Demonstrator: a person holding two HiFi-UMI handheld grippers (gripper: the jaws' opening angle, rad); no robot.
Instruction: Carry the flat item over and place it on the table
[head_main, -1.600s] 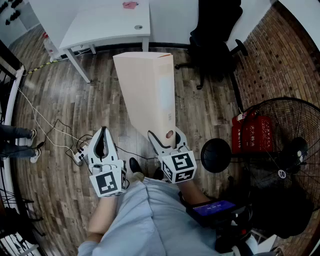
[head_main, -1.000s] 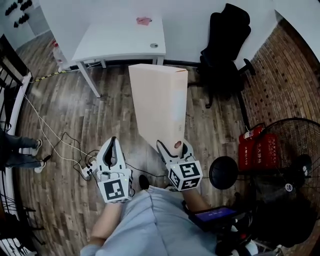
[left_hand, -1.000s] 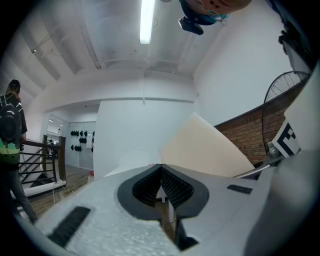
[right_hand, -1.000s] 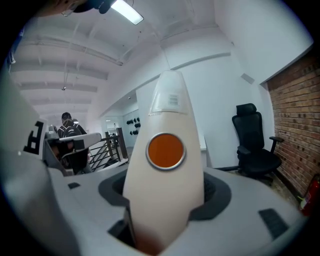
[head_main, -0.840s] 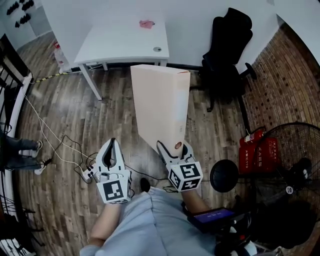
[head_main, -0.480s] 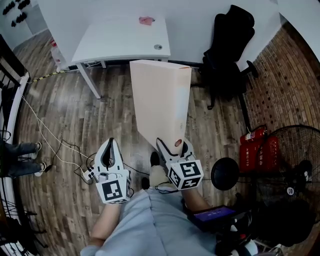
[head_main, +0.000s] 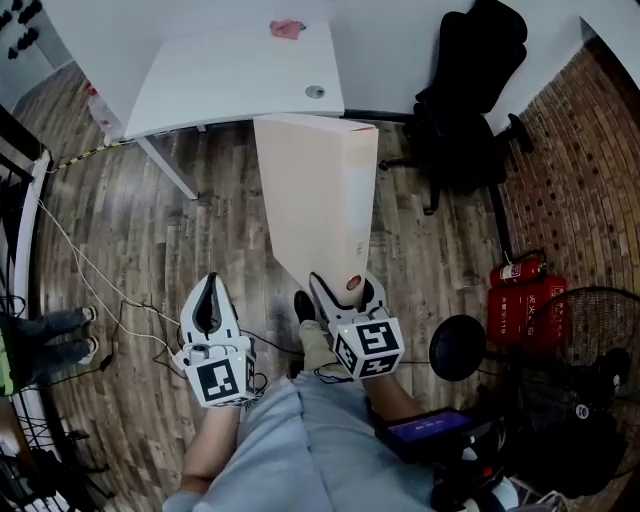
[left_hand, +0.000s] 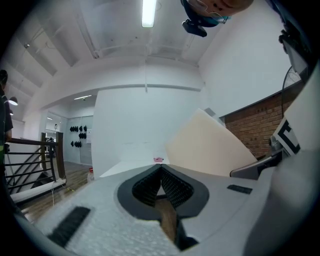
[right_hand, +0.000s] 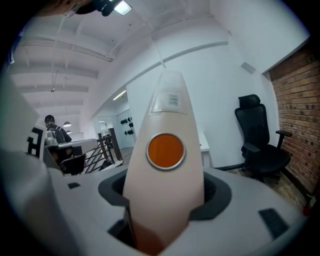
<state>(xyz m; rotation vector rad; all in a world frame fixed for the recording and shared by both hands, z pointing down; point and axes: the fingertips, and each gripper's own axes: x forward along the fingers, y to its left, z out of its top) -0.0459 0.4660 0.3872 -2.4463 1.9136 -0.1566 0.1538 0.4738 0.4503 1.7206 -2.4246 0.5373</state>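
Note:
A wide flat cream binder with an orange-ringed finger hole in its spine hangs over the wooden floor. My right gripper is shut on its spine end, and the binder fills the gap between the jaws. Its far edge reaches the front edge of the white table. My left gripper is to the left of the binder, apart from it, its jaws shut with nothing between them. In the left gripper view the binder shows at the right and the table ahead.
A pink item and a round cable port are on the table. A black office chair stands right of the table. Red extinguishers and a black fan are at the right. Cables and a power strip lie on the floor at left.
The table has come nearer as I walk toward it with the binder. The binder's far edge now meets the table's front edge. Both grippers keep their hold and pose.

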